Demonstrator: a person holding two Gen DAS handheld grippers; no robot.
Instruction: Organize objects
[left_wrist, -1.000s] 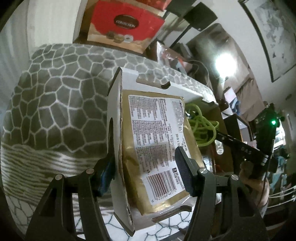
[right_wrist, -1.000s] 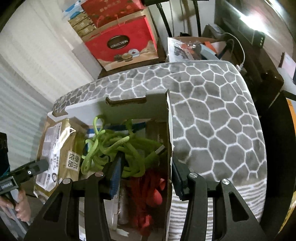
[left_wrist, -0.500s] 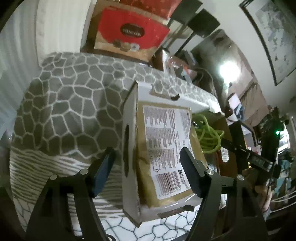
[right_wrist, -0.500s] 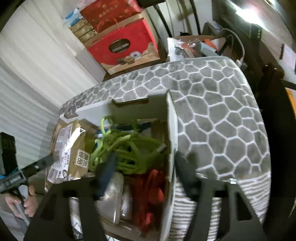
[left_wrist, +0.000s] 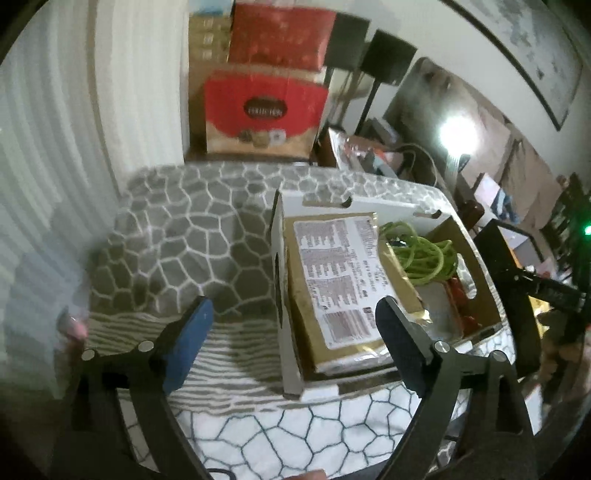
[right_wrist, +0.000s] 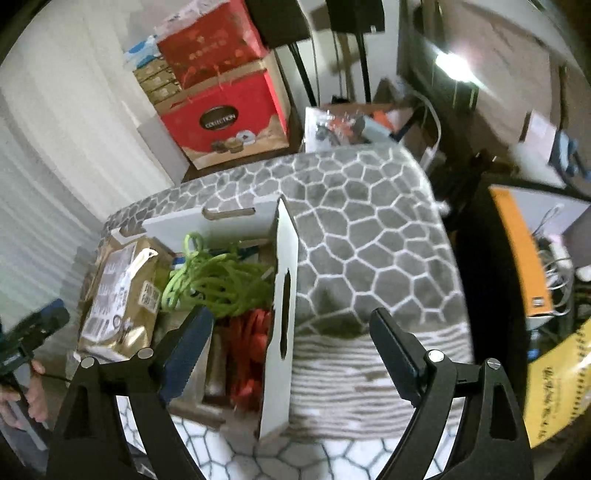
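Both grippers, left and right, have just opened wide, holding nothing, above the box. Its wall sits between each pair of jaws. Dropping carelessly could snag that wall and tip the box.

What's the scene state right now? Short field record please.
surface: grey honeycomb-pattern cloth
container: white cardboard box, open top
contents: gold packet, green cord, red item
left gripper: jaws just opened, straddling the box's side wall, not gripping
right gripper: jaws just opened, straddling the opposite wall, not gripping
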